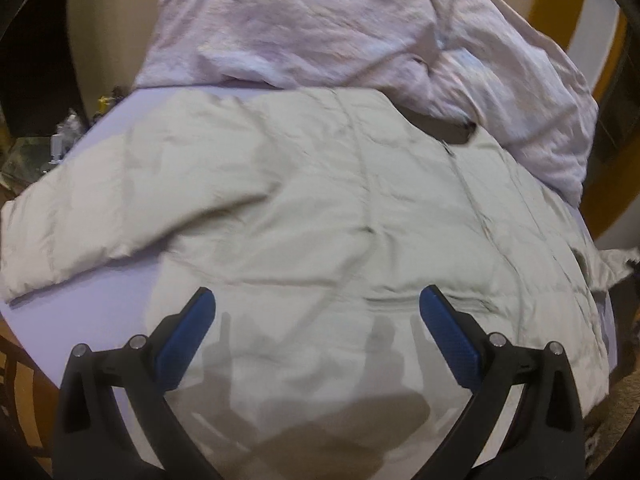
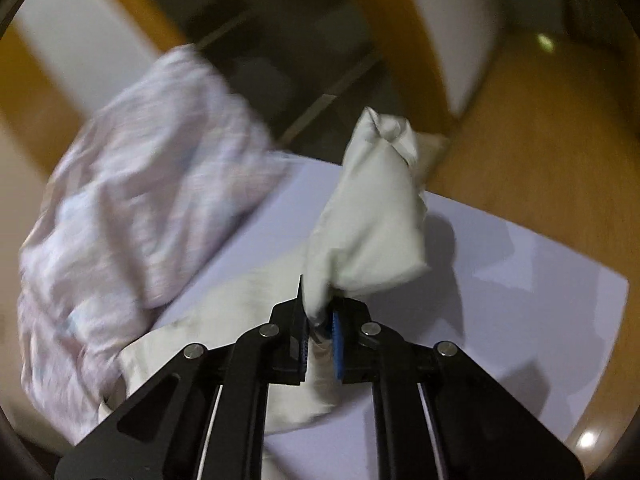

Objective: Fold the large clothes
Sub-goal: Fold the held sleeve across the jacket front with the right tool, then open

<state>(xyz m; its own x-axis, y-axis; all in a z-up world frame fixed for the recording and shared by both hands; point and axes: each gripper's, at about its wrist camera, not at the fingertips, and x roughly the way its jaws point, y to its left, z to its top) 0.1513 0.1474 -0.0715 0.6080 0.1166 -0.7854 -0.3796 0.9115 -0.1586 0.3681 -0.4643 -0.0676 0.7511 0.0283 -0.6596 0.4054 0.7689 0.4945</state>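
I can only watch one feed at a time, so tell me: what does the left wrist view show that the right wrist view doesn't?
Only the left wrist view shows the pale quilted jacket spread flat, one sleeve lying out to the side, and the left gripper open above it, holding nothing. Only the right wrist view shows the right gripper shut on a bunched, raised part of that jacket. Both show the crumpled pinkish garment and the white table.

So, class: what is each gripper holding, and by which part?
The right gripper pinches the pale quilted jacket by a sleeve. The left gripper holds nothing.
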